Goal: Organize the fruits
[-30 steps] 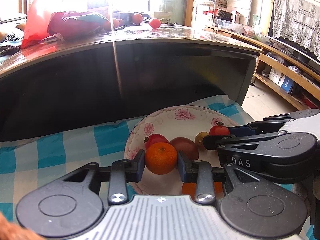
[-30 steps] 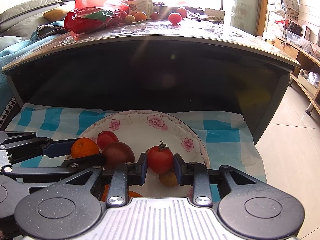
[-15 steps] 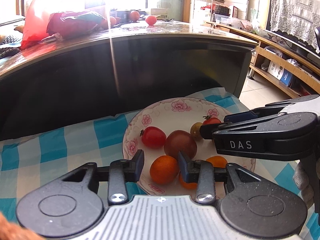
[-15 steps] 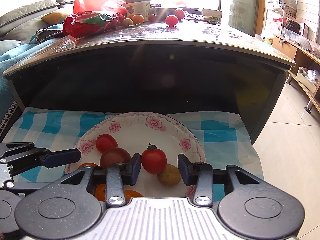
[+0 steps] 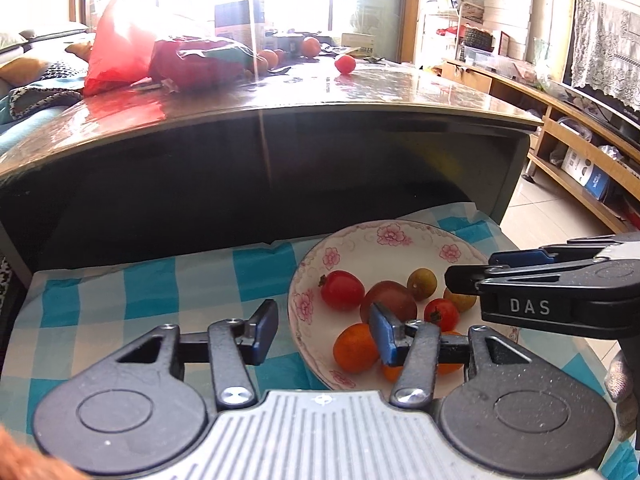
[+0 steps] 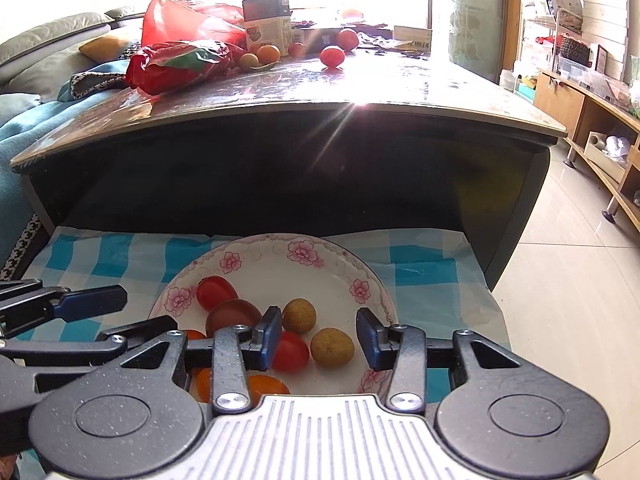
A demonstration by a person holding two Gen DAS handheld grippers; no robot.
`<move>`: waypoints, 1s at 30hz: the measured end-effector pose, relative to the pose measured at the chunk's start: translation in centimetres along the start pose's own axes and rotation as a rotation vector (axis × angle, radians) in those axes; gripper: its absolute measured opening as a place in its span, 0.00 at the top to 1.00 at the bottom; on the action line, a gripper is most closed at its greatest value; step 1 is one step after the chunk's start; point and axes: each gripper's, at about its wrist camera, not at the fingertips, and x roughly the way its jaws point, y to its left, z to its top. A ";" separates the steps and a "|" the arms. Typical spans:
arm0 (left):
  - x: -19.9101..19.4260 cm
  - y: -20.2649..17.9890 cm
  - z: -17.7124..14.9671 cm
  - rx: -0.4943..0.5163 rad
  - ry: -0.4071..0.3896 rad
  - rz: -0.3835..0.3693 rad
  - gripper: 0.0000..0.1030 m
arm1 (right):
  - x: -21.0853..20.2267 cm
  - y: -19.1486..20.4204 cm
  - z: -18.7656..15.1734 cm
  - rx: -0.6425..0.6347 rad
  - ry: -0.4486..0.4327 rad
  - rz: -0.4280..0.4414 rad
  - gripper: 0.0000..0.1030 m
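Both grippers hang over the round white plate with pink flower print [image 6: 304, 252], which sits on the blue-and-white checked cloth [image 5: 140, 292]. The left gripper [image 5: 324, 330] has just been opening; its jaws stand apart with nothing pressed between them, over the plate's near rim. The right gripper [image 6: 318, 338] has also just been opening and stands empty above the fruit. To my eye this is the release step: best to lift straight up, jaws parted, so no pad nudges a round fruit into rolling off. On the plate lie a glossy orange mandarin [image 5: 354, 347], a dark purple-brown plum-like fruit [image 5: 386, 300], two red tomatoes [image 5: 342, 290], the smaller one [image 5: 441, 314] with a green stalk, and two dull yellow-green round fruits [image 6: 332, 347]. More fruit waits up on the glossy brown desk [image 6: 400, 92] behind.
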 end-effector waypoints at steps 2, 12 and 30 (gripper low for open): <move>-0.2 0.0 0.1 -0.005 0.000 0.004 0.41 | -0.3 -0.2 0.0 0.014 -0.001 0.008 0.65; -1.9 -0.6 0.1 -0.001 -0.017 0.042 0.29 | -2.3 -0.2 0.0 0.021 -0.014 -0.008 0.65; -5.7 -1.8 -1.5 -0.006 -0.016 0.118 0.08 | -7.5 -0.7 -2.1 0.032 -0.022 -0.039 0.61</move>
